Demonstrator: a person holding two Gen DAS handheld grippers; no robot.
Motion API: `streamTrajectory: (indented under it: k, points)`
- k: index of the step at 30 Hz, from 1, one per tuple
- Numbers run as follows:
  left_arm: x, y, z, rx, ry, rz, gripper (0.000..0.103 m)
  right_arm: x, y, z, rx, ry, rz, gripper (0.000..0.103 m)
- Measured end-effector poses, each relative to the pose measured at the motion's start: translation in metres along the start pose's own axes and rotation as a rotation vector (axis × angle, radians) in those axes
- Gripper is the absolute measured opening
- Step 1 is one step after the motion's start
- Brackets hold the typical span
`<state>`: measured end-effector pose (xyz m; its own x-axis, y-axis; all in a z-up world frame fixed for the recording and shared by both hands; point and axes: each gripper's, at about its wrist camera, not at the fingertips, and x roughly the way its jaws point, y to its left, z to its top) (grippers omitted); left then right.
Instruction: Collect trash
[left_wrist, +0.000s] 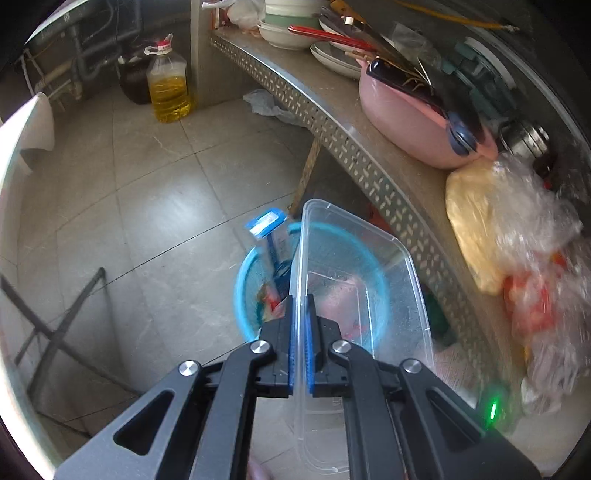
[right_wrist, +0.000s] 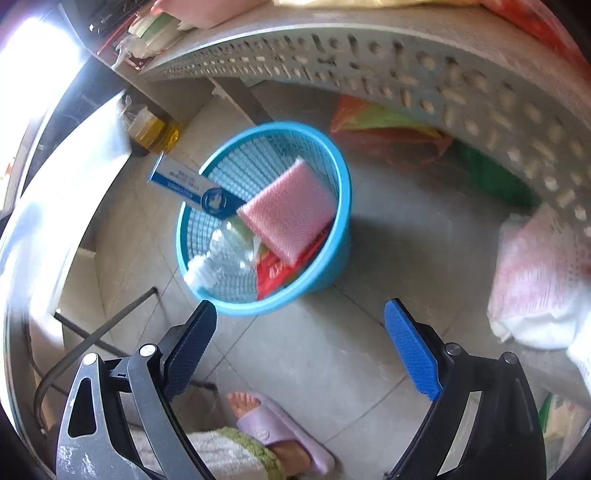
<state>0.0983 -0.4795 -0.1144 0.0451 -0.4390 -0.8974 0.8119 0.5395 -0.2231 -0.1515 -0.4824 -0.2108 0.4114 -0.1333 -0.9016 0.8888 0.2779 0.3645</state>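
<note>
Above the blue mesh basket (left_wrist: 243, 284) on the tiled floor (left_wrist: 155, 206): clear rectangular plastic container (left_wrist: 369, 266), empty, thin-walled, rim pinched between clenched left gripper (left_wrist: 302, 325) fingers. Right gripper (right_wrist: 301, 332) fingers spread, empty. In basket: pink sponge (right_wrist: 290, 212), blue-white carton (right_wrist: 184, 182).

- I see a floor (left_wrist: 155, 206) of large grey tiles with thin dark joints, glossy where daylight falls on it.
- A metal shelf (left_wrist: 354, 155) with a perforated front edge runs along my right, crowded with bowls (left_wrist: 284, 35) and a pink pot (left_wrist: 413, 122).
- Under a counter at the far wall I make out grey pipes (left_wrist: 85, 55) and an oil jug (left_wrist: 168, 86).
- Strong white light (right_wrist: 40, 62) glares from the left.
</note>
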Motion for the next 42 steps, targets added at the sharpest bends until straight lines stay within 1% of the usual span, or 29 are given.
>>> streamTrajectory:
  k: [1, 2, 3, 4, 6, 7, 9, 11, 15, 18, 20, 22, 24, 26, 28, 30, 33, 35, 36, 38, 42]
  points:
    - [0.009, -0.001, 0.003, -0.013, -0.001, 0.007, 0.030, -0.001, 0.000, -0.002, -0.003, 0.009, 0.001, 0.088]
    - [0.017, -0.001, 0.004, -0.031, 0.011, 0.031, 0.055, -0.002, -0.002, -0.005, -0.005, 0.014, -0.002, 0.088]
    - [0.023, 0.000, 0.004, -0.054, 0.026, 0.058, 0.060, -0.004, -0.002, -0.006, -0.006, 0.016, -0.002, 0.088]
    - [0.025, 0.001, 0.003, -0.076, 0.039, 0.062, 0.060, -0.006, -0.001, -0.007, -0.005, 0.015, 0.002, 0.088]
    - [0.020, 0.003, -0.002, -0.090, 0.056, 0.036, 0.061, -0.014, -0.004, -0.009, -0.007, 0.003, 0.004, 0.088]
    - [0.014, 0.003, -0.005, -0.083, 0.056, 0.031, 0.063, -0.019, -0.003, -0.014, -0.010, -0.004, 0.002, 0.088]
    - [-0.002, 0.003, -0.011, -0.057, 0.043, 0.036, 0.064, -0.021, -0.001, -0.014, -0.018, -0.010, -0.002, 0.088]
    - [-0.021, 0.005, -0.016, -0.047, 0.016, 0.026, 0.067, -0.023, 0.002, -0.015, -0.032, -0.014, -0.007, 0.088]
    - [-0.065, 0.008, -0.031, -0.025, -0.045, 0.003, 0.069, -0.040, 0.006, -0.021, -0.077, -0.042, -0.016, 0.088]
    - [-0.105, 0.010, -0.046, -0.003, -0.109, -0.025, 0.073, -0.055, 0.012, -0.025, -0.118, -0.074, -0.013, 0.088]
    - [-0.132, 0.014, -0.061, 0.022, -0.159, -0.038, 0.079, -0.073, 0.023, -0.030, -0.166, -0.115, -0.004, 0.088]
    - [-0.162, 0.020, -0.084, 0.040, -0.220, -0.039, 0.083, -0.096, 0.037, -0.038, -0.236, -0.167, 0.009, 0.089]
    - [-0.188, 0.032, -0.111, 0.025, -0.262, -0.042, 0.087, -0.122, 0.059, -0.049, -0.328, -0.234, 0.020, 0.094]
    - [-0.212, 0.045, -0.137, -0.006, -0.307, -0.038, 0.095, -0.149, 0.084, -0.064, -0.437, -0.311, 0.037, 0.095]
    - [-0.233, 0.055, -0.161, -0.046, -0.348, -0.003, 0.097, -0.168, 0.105, -0.080, -0.524, -0.364, 0.051, 0.095]
    - [-0.253, 0.063, -0.183, -0.091, -0.398, 0.044, 0.097, -0.186, 0.126, -0.096, -0.603, -0.404, 0.078, 0.095]
    - [-0.279, 0.074, -0.211, -0.211, -0.467, 0.168, 0.097, -0.203, 0.155, -0.119, -0.693, -0.471, 0.090, 0.095]
    - [-0.293, 0.084, -0.228, -0.291, -0.506, 0.225, 0.097, -0.208, 0.174, -0.132, -0.738, -0.494, 0.082, 0.095]
    - [-0.298, 0.087, -0.235, -0.315, -0.516, 0.248, 0.097, -0.211, 0.180, -0.135, -0.747, -0.496, 0.087, 0.095]
    - [-0.305, 0.094, -0.245, -0.340, -0.508, 0.315, 0.097, -0.219, 0.189, -0.142, -0.745, -0.511, 0.102, 0.095]
    - [-0.317, 0.096, -0.271, -0.345, -0.526, 0.458, 0.097, -0.234, 0.202, -0.154, -0.740, -0.551, 0.100, 0.095]
